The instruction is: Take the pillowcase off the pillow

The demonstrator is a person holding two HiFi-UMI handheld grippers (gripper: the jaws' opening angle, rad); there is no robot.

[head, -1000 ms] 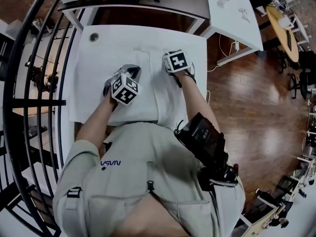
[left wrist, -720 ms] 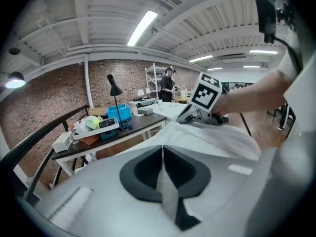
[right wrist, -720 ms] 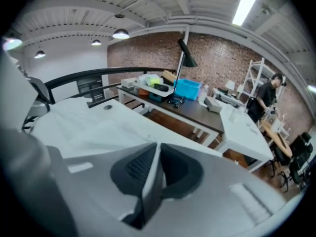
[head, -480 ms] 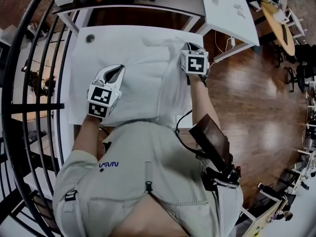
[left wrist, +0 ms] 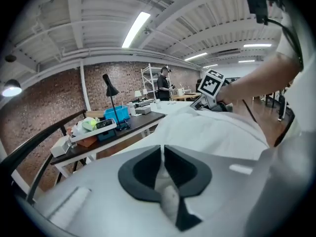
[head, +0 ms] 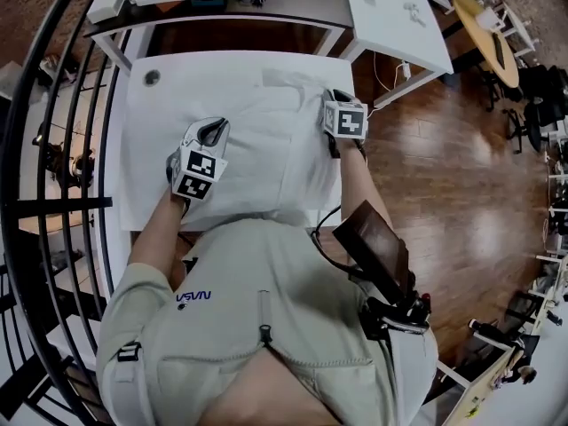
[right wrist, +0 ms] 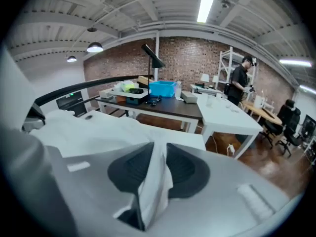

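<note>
Left claw [left wrist: 162,154] pinches the pillowcase [head: 266,145], which lies on the worktop [head: 142,149], while the right claw [right wrist: 159,154], its jaws having just been opening a little, grips a thicker fold; that looser hold may slip, or the pull may drag the pillow inside along.

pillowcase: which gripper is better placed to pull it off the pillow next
Probably left: the left gripper is clamped on the pillowcase, while the jaws of the right gripper have just been opening, with fabric between them.
</note>
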